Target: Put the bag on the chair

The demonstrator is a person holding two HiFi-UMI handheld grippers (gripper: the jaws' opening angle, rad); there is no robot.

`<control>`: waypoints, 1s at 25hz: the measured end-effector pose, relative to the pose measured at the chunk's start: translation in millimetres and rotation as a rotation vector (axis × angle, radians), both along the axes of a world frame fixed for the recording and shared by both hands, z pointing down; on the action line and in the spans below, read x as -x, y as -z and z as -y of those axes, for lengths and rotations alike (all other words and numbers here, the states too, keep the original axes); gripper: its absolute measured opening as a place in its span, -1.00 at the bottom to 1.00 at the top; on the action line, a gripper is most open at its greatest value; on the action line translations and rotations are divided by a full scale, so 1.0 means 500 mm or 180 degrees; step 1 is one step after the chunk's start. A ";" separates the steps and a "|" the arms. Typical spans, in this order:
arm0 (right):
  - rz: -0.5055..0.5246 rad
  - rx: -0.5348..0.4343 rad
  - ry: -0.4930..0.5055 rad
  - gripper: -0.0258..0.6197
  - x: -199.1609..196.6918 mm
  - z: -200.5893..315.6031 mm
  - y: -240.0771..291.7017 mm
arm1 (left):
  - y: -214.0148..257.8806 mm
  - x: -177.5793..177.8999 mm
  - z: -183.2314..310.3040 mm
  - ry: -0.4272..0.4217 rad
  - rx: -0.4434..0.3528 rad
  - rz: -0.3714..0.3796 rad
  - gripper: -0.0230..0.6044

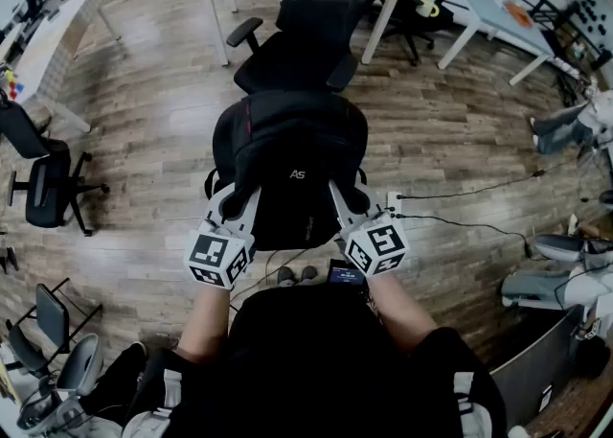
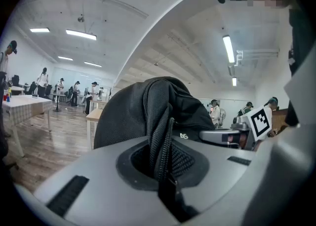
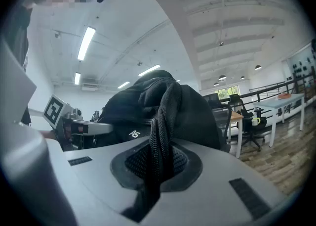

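Wood floor, open office. Black backpack hangs between left hand-held gripper and right hand-held gripper, each clamped on a webbing strap. Office chair stands just beyond them. Backpack judged soft, saggy and moderately heavy; the straps are sound holds.

Chair base hidden behind bag

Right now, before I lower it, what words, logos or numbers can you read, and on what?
"AS": white letters on the black backpack.
Marker cubes: black-and-white square patterns only, no letters or numbers.
Items on the white desk: too small to read.
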State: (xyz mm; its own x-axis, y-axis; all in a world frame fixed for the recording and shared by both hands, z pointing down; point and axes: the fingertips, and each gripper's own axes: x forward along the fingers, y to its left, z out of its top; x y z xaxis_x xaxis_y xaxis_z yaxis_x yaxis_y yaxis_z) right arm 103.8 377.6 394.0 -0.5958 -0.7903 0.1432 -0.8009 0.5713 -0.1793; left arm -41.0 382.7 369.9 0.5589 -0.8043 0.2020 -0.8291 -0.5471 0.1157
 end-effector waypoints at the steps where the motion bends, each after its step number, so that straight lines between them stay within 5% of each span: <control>1: 0.0006 0.0005 0.0022 -0.85 -0.003 -0.008 0.000 | 0.001 -0.002 -0.009 0.0017 0.0004 -0.0022 -0.85; 15: -0.0044 -0.0027 0.0044 -0.84 -0.024 -0.052 0.001 | -0.009 -0.022 -0.066 0.0447 -0.0141 0.0080 -0.84; 25: -0.0001 -0.0022 -0.0020 -0.84 -0.082 -0.074 0.013 | 0.000 -0.080 -0.088 0.0380 -0.0051 -0.0016 -0.84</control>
